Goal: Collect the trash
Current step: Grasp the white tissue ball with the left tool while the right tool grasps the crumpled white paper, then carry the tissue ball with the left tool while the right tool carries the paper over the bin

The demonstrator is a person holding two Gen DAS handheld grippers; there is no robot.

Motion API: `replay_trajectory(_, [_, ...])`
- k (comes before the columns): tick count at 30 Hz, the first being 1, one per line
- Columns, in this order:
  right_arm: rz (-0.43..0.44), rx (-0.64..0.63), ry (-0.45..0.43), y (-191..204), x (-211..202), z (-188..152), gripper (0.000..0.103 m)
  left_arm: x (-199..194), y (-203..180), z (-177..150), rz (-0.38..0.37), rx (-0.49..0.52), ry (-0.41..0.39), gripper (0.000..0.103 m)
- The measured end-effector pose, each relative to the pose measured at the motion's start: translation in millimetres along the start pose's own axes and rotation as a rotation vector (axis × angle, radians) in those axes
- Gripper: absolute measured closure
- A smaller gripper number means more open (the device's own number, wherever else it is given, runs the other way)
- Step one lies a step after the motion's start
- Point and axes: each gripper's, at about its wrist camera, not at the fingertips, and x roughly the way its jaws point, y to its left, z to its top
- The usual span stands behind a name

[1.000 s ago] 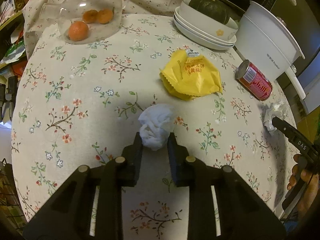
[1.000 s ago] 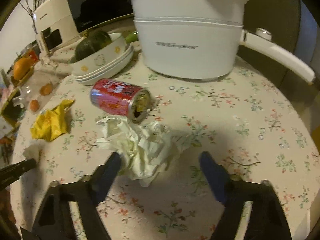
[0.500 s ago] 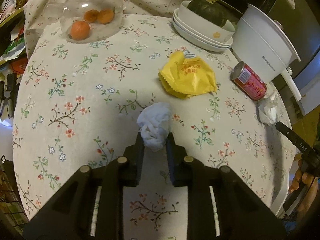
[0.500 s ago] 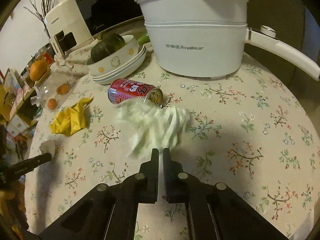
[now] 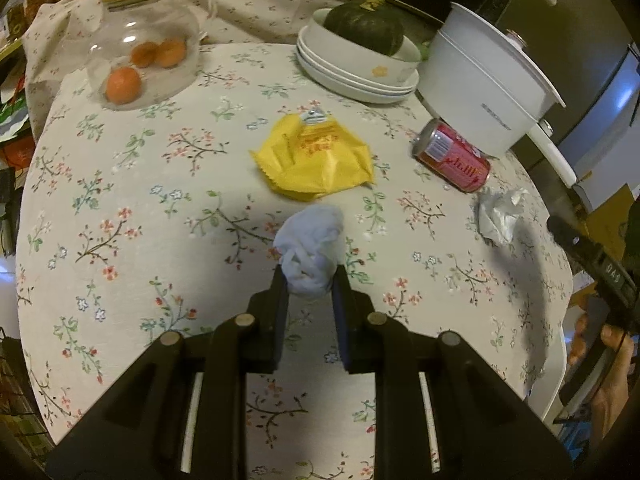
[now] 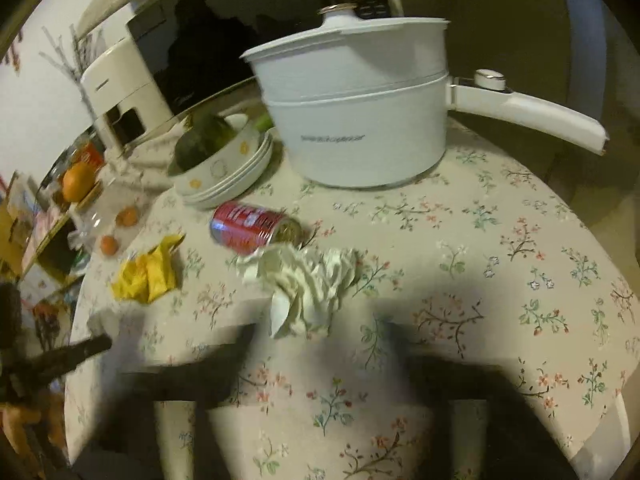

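Left gripper (image 5: 308, 284): pinching a pale crumpled tissue ball (image 5: 310, 250) above the floral surface (image 5: 160, 208).
Right gripper (image 6: 324, 364): blurred, jaws just sprung wide apart; white crumpled paper (image 6: 308, 288) lies loose ahead, beside the red can (image 6: 252, 228).
Left view only: yellow wrapper (image 5: 316, 160) flat, crinkle-edged.

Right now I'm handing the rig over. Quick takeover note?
Left claw: shut on the small tissue wad, just above the tablecloth.
Right claw: jaws just sprang open, empty; crumpled white paper lies loose ahead of it.
On the table: yellow wrapper, red can on its side by the white pot.
Done: one wad gripped. Left: paper, wrapper, can. No bin in view.
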Motion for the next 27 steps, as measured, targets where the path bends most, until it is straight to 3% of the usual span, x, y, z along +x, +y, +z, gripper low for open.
replay_trajectory(9, [-0.063,-0.049,0.071,23,56,2,0.008,6,5,2,0.021,-0.012,0.014,0.08])
replay_trajectory(12, [-0.075,-0.043,0.095,21,69,1,0.026,6,7,1,0.023,-0.013,0.019,0.08])
replay_trajectory(13, [-0.075,-0.041,0.106,19,72,0,0.037,5,7,1,0.024,-0.01,0.017,0.08])
replay_trajectory(15, [-0.038,-0.035,0.112,16,73,-3,0.051,3,8,2,0.024,-0.007,0.012,0.08])
replay_trajectory(17, [-0.035,-0.042,0.106,15,67,-2,0.061,0,9,2,0.02,-0.012,0.008,0.08])
replay_trajectory(27, [0.008,-0.05,0.086,5,11,1,0.063,-25,-7,-3,-0.026,0.024,-0.02,0.08])
